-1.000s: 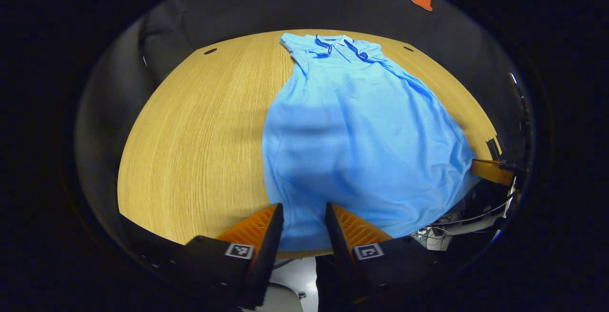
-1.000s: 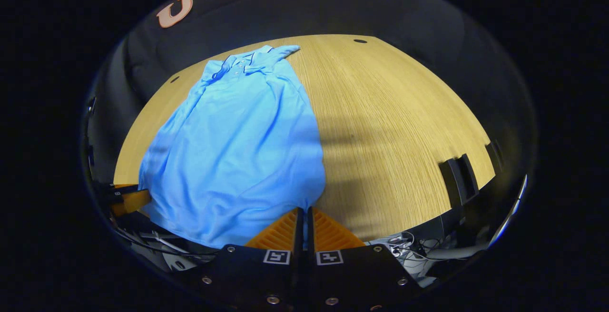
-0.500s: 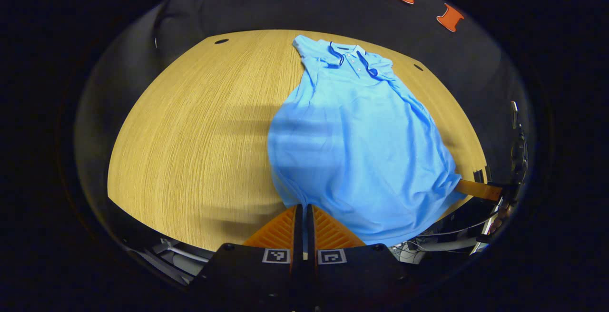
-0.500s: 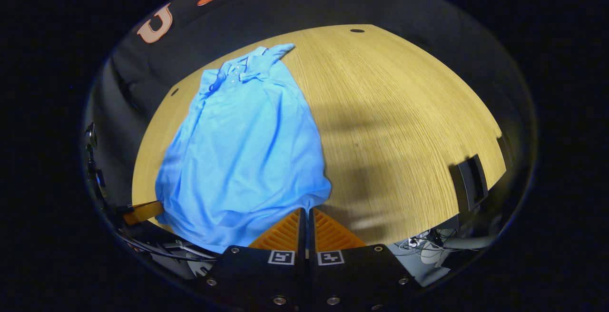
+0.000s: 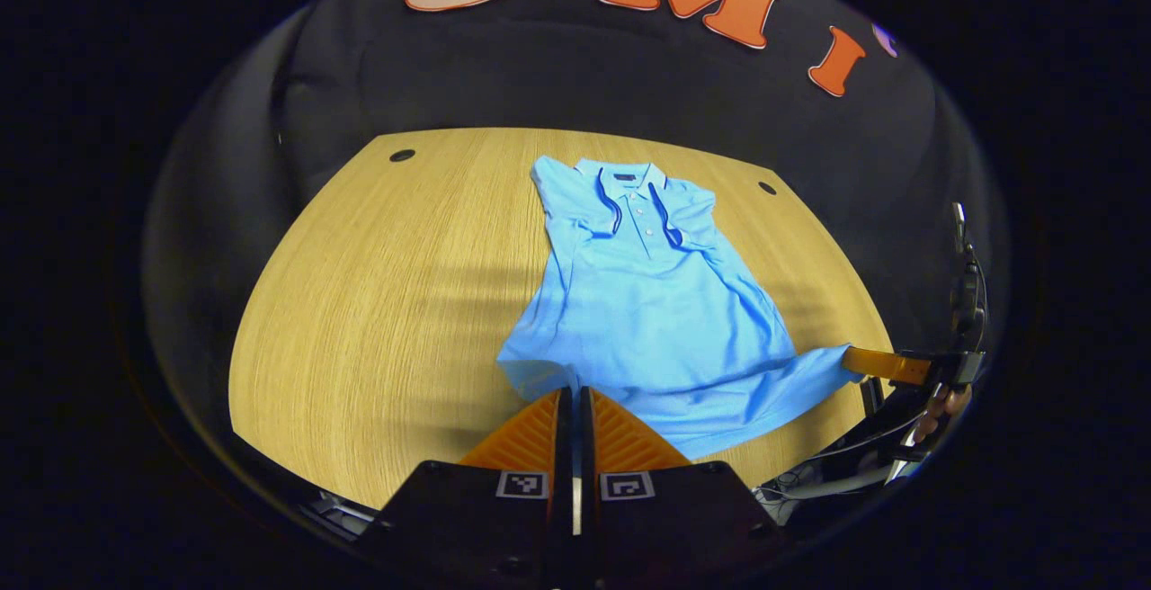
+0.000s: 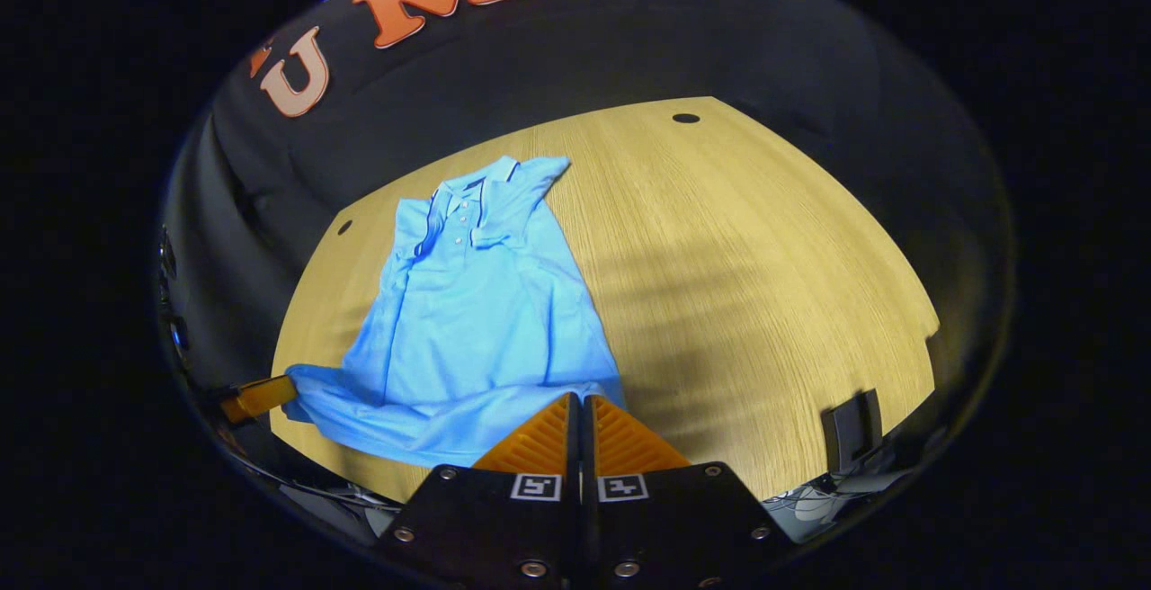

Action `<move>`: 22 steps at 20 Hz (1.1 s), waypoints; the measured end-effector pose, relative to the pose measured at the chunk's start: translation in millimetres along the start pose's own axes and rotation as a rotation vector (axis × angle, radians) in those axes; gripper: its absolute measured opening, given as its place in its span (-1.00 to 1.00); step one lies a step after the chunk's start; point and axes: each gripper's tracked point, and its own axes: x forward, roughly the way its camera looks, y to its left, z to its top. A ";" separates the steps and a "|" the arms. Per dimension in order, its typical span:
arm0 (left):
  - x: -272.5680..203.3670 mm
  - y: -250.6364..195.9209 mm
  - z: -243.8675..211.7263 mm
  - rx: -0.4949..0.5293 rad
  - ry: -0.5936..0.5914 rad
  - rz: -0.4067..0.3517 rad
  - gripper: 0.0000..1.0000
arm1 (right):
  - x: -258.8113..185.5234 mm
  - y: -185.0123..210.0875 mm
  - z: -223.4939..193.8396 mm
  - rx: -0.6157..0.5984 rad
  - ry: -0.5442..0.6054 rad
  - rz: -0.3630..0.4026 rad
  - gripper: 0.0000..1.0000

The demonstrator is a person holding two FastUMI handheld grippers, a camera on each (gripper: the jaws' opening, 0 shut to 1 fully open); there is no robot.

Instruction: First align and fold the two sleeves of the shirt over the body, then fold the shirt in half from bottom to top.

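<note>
Lying face up on a light wooden table [image 5: 360,302], a sky-blue polo shirt [image 5: 656,302] stretches away from both grippers, its collar [image 5: 634,185] at the far end near the booth's black cloth wall [image 5: 557,68]. The collar has dark trim and a short row of small buttons below it. Both short sleeves appear folded in over the chest, so the upper part of the shirt looks narrow and the body widens toward the near edge.

The left gripper [image 5: 574,401] has its two fingers pressed together on the shirt's bottom hem at the near left corner, and the cloth there is lifted off the table and bunched. In the left gripper view, the right gripper [image 5: 877,363] shows farther off at the right, pinching the other hem corner, with a hand [image 5: 944,406] behind it. The hem sags between the two corners.

In the right gripper view, the right gripper's own fingers are closed tight on the hem, and the raised edge of the shirt curls back over the lower body toward the left gripper at the far left. A small dark bracket [image 6: 850,428] stands at the table's near right edge.
</note>
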 end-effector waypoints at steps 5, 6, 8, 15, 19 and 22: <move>16.8 -3.3 48.5 0.018 -0.038 -0.030 -0.85 | 2.1 9.1 54.6 -0.009 -0.054 0.010 -0.99; 20.7 -4.2 60.3 0.021 -0.047 -0.038 -0.86 | 4.3 11.2 67.1 -0.014 -0.068 0.009 -0.99; 29.7 -3.7 83.0 0.028 -0.065 -0.049 -0.86 | 9.7 15.1 92.8 -0.013 -0.088 0.004 -0.99; 70.5 4.8 167.1 0.054 -0.125 -0.083 -0.85 | 40.3 42.2 176.9 -0.028 -0.126 0.004 -0.99; 97.8 18.6 210.7 0.060 -0.134 -0.085 -0.86 | 68.7 58.1 217.4 -0.046 -0.131 0.003 -0.99; 129.0 32.3 241.4 0.071 -0.138 -0.083 -0.86 | 98.9 63.0 241.6 -0.040 -0.133 -0.005 -0.99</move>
